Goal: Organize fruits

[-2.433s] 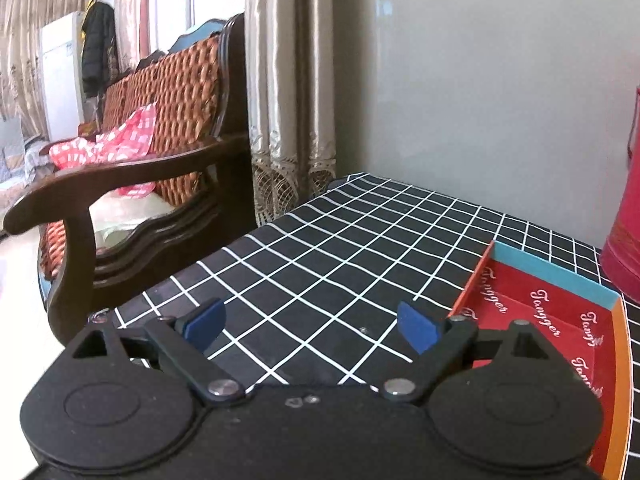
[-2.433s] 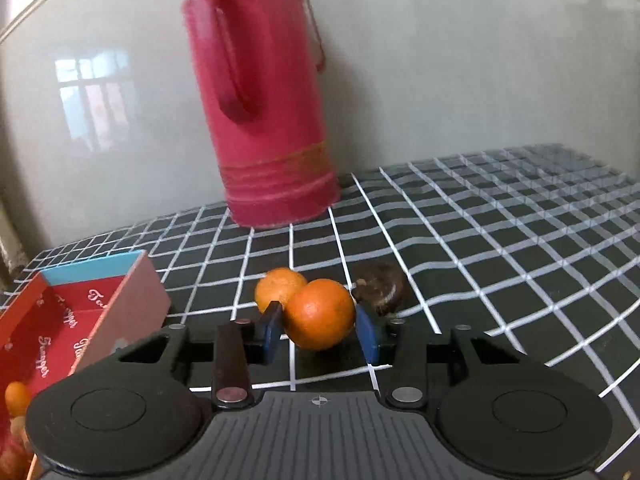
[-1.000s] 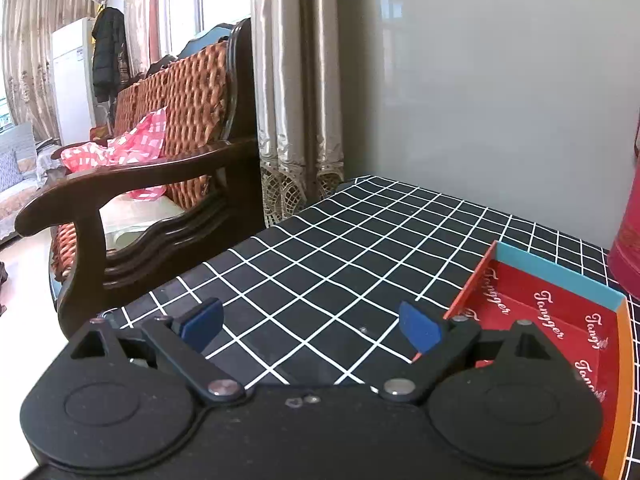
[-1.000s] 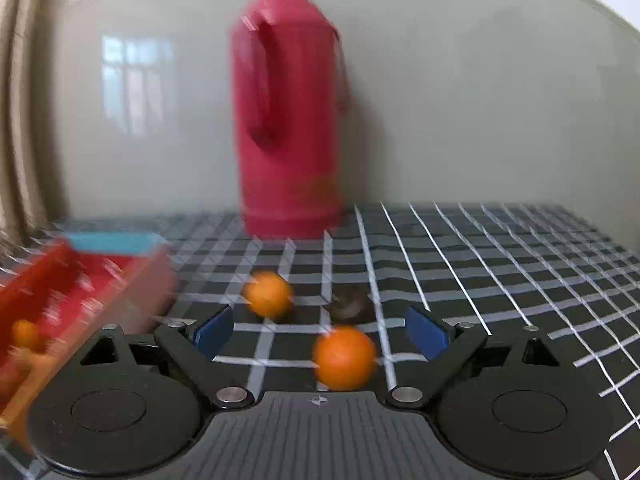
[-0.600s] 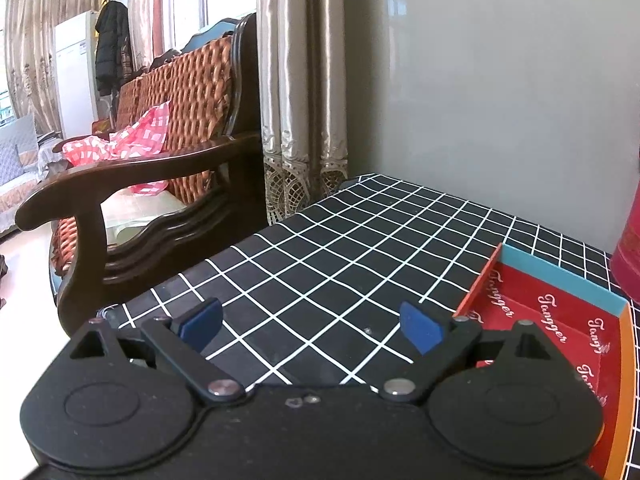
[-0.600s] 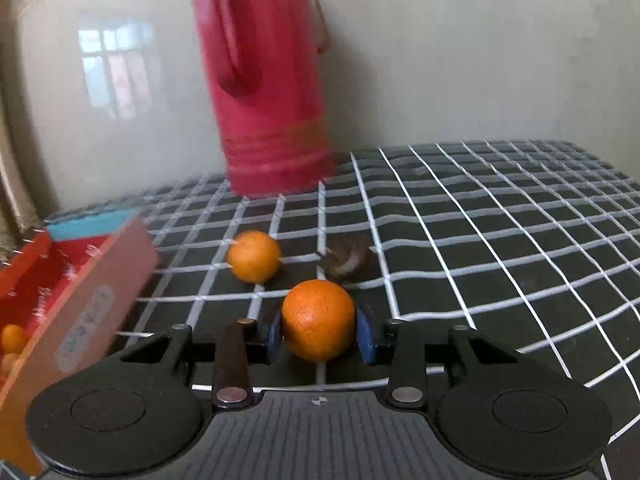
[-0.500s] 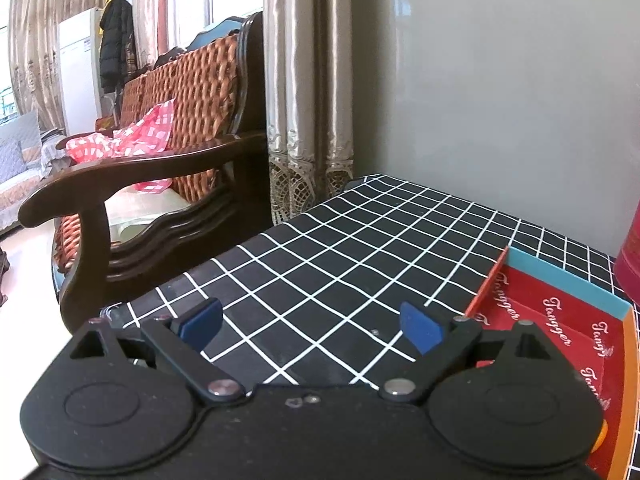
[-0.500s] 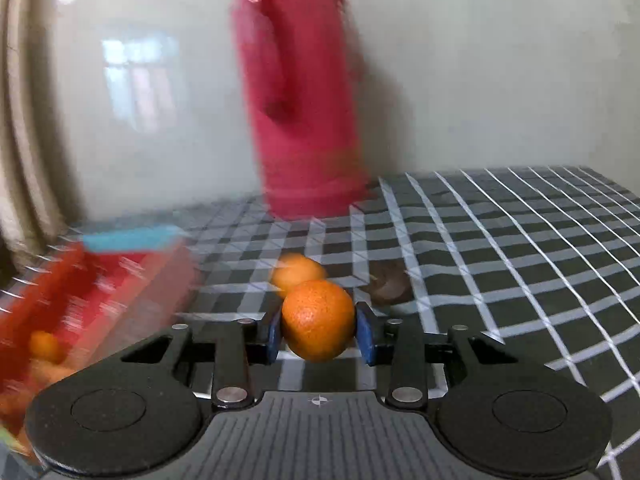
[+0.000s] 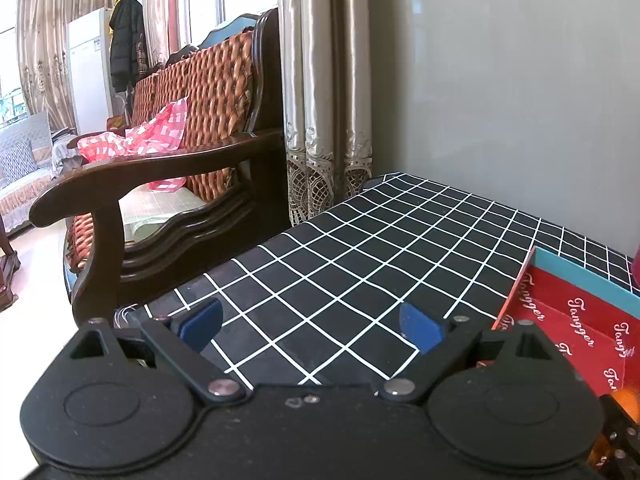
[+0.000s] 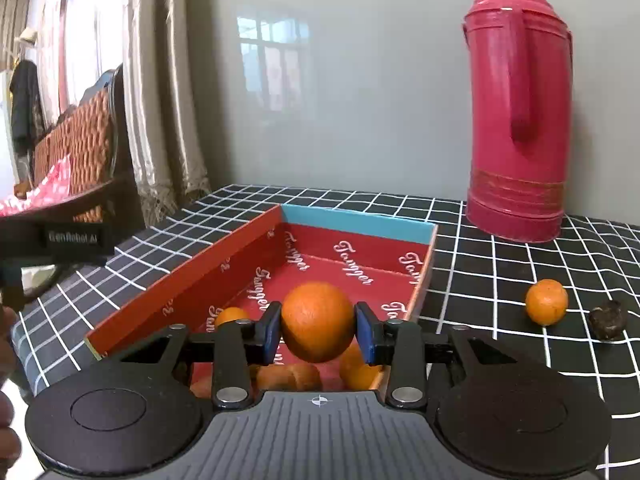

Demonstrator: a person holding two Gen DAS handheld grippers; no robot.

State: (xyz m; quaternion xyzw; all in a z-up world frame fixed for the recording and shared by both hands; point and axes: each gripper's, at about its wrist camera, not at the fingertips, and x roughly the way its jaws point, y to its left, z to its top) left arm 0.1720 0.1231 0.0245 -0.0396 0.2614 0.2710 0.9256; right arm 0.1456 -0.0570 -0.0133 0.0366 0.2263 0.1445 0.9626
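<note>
Round orange fruit (image 10: pixel 317 327) sits pinched between the right claw's (image 10: pixel 317 334) blue pads, above the open red cardboard box (image 10: pixel 248 245). Below the claw, several oranges already lie inside. To its right, 1 small orange (image 10: pixel 546 301) and 1 dark fruit (image 10: pixel 608 319) wait on the bench (image 10: pixel 500 280). Left claw (image 9: pixel 310 326) gapes empty.

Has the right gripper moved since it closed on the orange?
Yes. The right gripper, shut on the orange, swung left: the thermos now sits far right and the red box lies directly ahead.
</note>
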